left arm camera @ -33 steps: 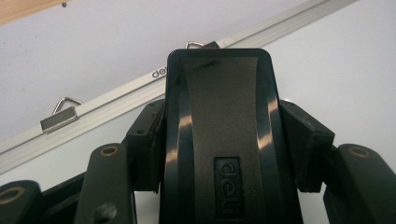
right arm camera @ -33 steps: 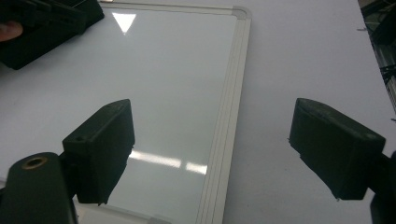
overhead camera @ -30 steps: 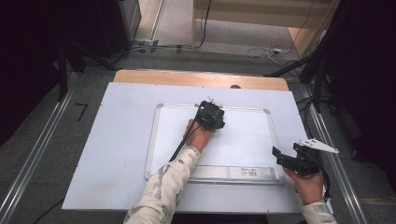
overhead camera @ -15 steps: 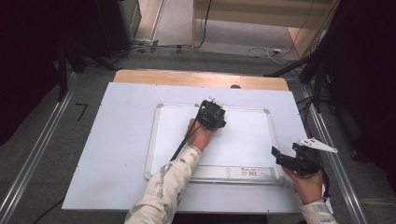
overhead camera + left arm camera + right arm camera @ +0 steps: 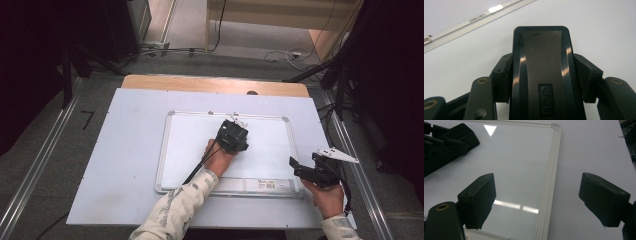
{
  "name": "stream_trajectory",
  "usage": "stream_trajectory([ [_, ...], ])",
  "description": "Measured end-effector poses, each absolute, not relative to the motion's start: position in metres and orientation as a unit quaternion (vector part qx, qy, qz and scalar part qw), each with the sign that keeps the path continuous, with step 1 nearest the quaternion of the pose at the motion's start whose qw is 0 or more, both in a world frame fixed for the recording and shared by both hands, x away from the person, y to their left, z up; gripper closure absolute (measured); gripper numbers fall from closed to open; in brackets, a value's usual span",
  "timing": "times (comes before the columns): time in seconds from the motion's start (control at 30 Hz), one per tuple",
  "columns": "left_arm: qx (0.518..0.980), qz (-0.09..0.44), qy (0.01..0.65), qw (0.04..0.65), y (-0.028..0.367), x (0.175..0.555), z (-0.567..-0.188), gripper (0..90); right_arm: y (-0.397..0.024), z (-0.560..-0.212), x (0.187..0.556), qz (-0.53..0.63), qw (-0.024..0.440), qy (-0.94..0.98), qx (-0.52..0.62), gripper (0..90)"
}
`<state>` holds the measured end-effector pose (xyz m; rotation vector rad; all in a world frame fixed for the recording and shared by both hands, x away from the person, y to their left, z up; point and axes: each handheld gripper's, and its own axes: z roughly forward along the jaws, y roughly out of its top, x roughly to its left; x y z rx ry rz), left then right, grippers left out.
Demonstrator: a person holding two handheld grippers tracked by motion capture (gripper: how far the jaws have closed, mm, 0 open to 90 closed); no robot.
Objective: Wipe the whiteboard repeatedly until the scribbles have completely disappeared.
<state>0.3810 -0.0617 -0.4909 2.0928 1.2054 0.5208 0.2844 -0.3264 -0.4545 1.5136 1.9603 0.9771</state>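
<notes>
Eraser (image 5: 541,75) sits flat on the whiteboard (image 5: 190,145), a bit toward 1 o'clock from the middle. The left gripper (image 5: 233,135) squeezes it tight on both sides. The right gripper (image 5: 300,167) waits wide open with nothing in it, at the board's 4 o'clock corner.

A pale table top (image 5: 125,150) sits on a wooden table whose edge (image 5: 200,83) shows at its far side. Grey carpet floor (image 5: 45,145) surrounds the table, with metal rails (image 5: 35,170) running along both sides of it. Beyond the table, cables (image 5: 165,50) lie on the floor near dark stands (image 5: 340,75).
</notes>
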Motion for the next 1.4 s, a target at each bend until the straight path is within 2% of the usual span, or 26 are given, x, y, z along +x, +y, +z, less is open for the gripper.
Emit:
stream_trajectory([
  [0.37,0.803,0.196,0.452,0.335,-0.086,0.380,-0.491,41.0,-0.323,-0.455,0.286,0.357,0.236,0.718,0.550,12.7],
  [0.73,0.795,0.200,0.466,0.334,-0.082,0.398,-0.491,41.0,-0.327,-0.454,0.284,0.359,0.236,0.715,0.551,12.7],
  [0.93,0.788,0.206,0.479,0.329,-0.069,0.406,-0.491,41.0,-0.328,-0.455,0.283,0.357,0.235,0.714,0.554,12.7],
  [1.4,0.758,0.224,0.524,0.316,-0.006,0.415,-0.491,41.0,-0.327,-0.455,0.283,0.355,0.237,0.715,0.554,12.7],
])
